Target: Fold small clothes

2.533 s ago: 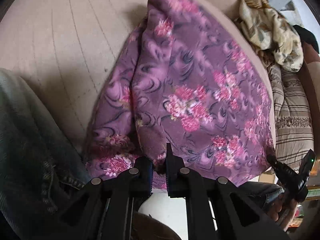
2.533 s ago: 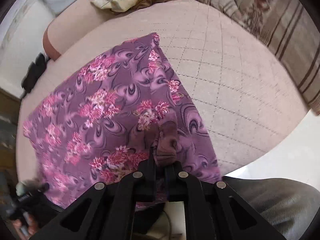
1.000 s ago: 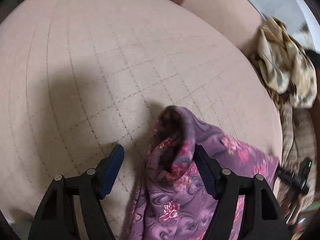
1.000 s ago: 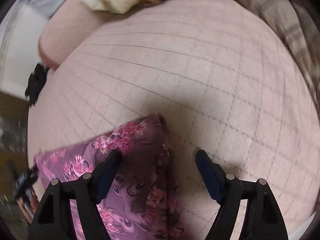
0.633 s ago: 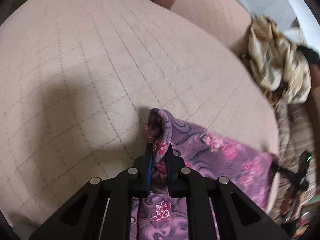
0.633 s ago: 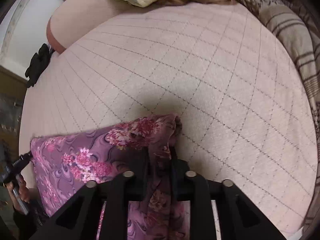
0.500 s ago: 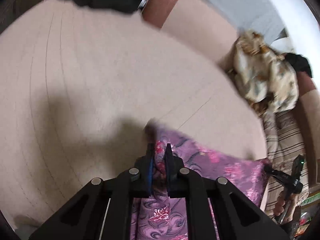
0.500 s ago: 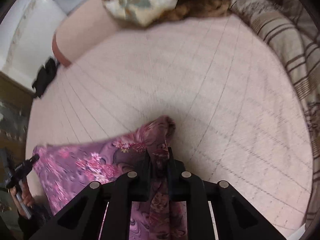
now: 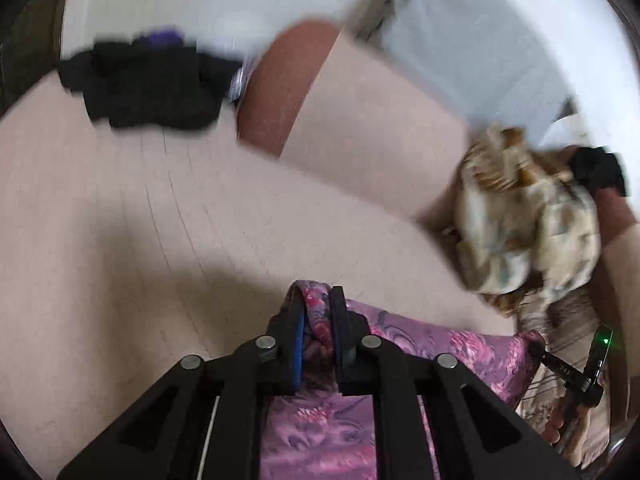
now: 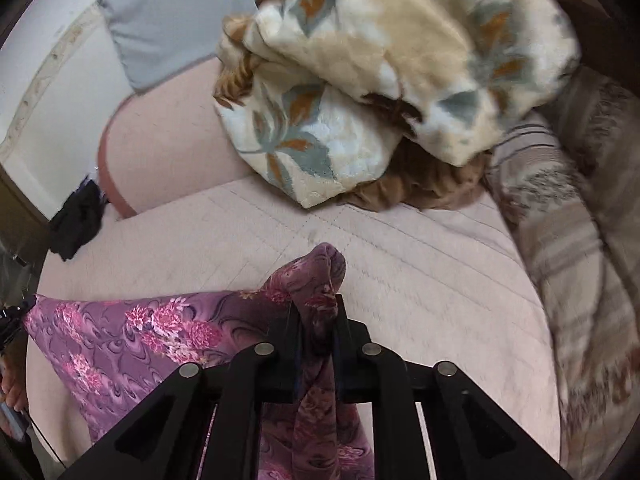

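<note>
A: So, which step is this?

B: The lift that starts a fold, I'd judge. The left gripper (image 9: 316, 320) is pinching one corner of the purple cloth with pink flowers (image 9: 460, 344), and the right gripper (image 10: 316, 320) is pinching another corner of it. In both wrist views a bunched fold of cloth sits between the pads. The jaws seem to be easing very slightly, but each pair is still pressed on the fabric.

A: Where's the garment itself?

B: Strung between the two tools, above the pale pink quilted bed cover (image 10: 420, 276). In the right view it spreads from the jaws toward eight o'clock; in the left view it runs toward three o'clock, where the other tool shows at the edge. Its lower part is hidden behind the black tongs.

A: And next?

B: Probably carry both corners together over the free edge, keeping them level and taut so the cloth lands flat. Stay clear of the cream plush blanket with leaf print (image 10: 360, 80) at twelve o'clock. The grip mustn't slacken further.
</note>
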`<state>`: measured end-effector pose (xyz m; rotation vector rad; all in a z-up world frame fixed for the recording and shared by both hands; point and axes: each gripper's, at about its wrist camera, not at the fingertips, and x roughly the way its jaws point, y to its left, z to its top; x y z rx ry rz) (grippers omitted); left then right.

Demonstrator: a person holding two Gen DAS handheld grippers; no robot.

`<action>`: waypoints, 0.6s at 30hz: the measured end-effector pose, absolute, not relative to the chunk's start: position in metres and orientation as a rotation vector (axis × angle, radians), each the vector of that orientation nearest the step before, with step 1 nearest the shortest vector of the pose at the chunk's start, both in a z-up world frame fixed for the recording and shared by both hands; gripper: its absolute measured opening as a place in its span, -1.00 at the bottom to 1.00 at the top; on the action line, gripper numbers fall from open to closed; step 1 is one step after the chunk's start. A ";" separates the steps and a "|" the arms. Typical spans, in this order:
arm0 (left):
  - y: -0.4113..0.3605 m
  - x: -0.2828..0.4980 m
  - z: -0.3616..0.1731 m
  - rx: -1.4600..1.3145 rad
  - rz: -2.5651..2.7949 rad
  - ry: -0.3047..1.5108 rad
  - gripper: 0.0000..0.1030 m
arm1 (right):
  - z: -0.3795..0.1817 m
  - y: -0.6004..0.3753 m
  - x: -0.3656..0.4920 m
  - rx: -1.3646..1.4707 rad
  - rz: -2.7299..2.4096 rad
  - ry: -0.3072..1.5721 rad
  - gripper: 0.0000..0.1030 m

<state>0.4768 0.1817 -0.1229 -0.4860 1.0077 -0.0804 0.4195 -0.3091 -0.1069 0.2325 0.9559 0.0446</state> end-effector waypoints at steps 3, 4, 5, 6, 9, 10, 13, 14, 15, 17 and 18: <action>0.176 0.470 -0.160 -0.467 -0.059 1.105 -0.44 | -0.150 -0.319 0.442 0.191 -0.059 1.074 -0.31; 0.177 0.456 -0.168 -0.479 -0.065 1.110 -0.32 | -0.159 -0.324 0.439 0.193 -0.090 1.105 -0.28; 0.179 0.435 -0.175 -0.495 -0.074 1.114 -0.19 | -0.163 -0.332 0.425 0.240 -0.084 1.110 -0.20; 0.179 0.417 -0.178 -0.507 -0.076 1.119 -0.15 | -0.163 -0.337 0.411 0.289 -0.067 1.108 0.15; 0.180 0.362 -0.186 -0.578 -0.067 1.136 -0.13 | -0.163 -0.338 0.349 0.448 -0.006 1.143 0.41; 0.178 0.352 -0.188 -0.601 -0.064 1.148 -0.13 | -0.163 -0.335 0.328 0.521 0.029 1.164 0.41; 0.155 0.330 -0.194 -0.621 -0.128 1.179 -0.13 | -0.168 -0.325 0.282 0.680 0.093 1.162 0.41; 0.148 0.330 -0.196 -0.598 -0.141 1.186 -0.13 | -0.174 -0.323 0.272 0.730 0.098 1.184 0.41; 0.141 0.332 -0.199 -0.562 -0.149 1.197 -0.13 | -0.182 -0.321 0.268 0.761 0.117 1.189 0.36; 0.139 0.332 -0.203 -0.558 -0.141 1.204 -0.20 | -0.194 -0.315 0.271 0.791 0.140 1.220 0.17; 0.142 0.331 -0.204 -0.578 -0.131 1.208 -0.24 | -0.197 -0.312 0.276 0.783 0.144 1.228 0.13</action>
